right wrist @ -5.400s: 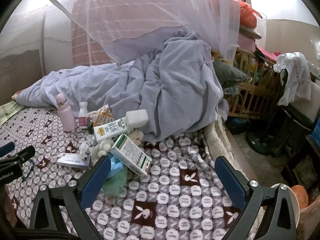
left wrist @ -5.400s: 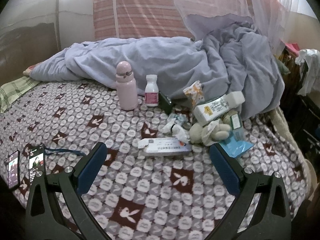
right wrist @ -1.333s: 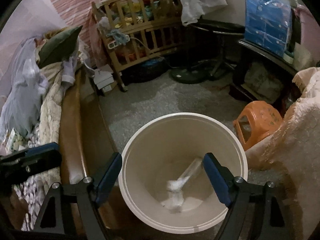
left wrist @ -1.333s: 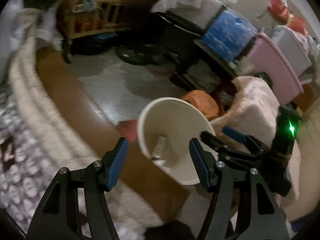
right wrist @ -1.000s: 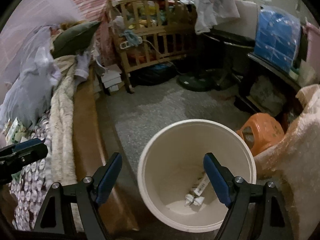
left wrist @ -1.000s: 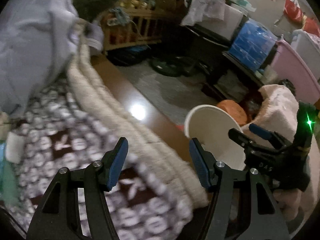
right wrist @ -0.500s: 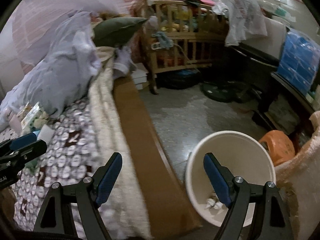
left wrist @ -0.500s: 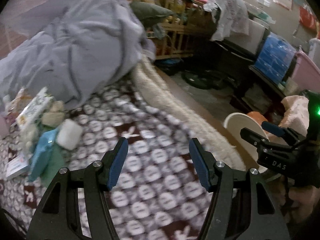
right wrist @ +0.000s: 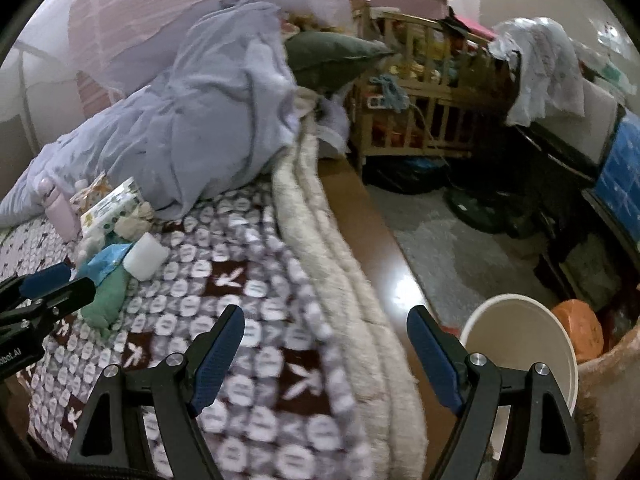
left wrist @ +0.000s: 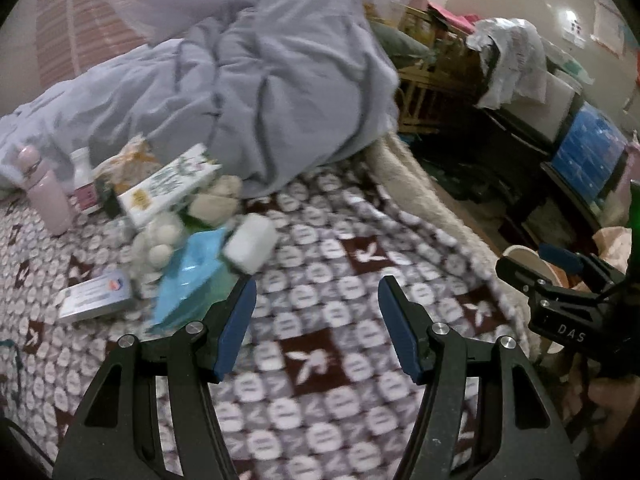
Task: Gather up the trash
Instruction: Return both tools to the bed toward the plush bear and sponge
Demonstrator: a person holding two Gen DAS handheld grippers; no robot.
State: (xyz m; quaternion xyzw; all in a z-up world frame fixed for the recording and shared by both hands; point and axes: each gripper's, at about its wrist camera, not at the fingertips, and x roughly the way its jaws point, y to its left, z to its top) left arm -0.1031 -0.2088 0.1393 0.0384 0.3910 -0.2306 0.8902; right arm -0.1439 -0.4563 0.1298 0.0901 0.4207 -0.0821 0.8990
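Above patterned blanket (left wrist: 320,360), left gripper (left wrist: 314,316) and right gripper (right wrist: 322,344) hover level, jaws wide, empty.

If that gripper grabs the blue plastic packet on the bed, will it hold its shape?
Probably not. The blue packet looks thin and crumpled, so it would likely flop and crush. It seems light, and its glossy film may slip between the pads.

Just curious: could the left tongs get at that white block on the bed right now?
Probably yes: the left tongs are open and empty, and the white block lies uncovered just ahead, slightly left.
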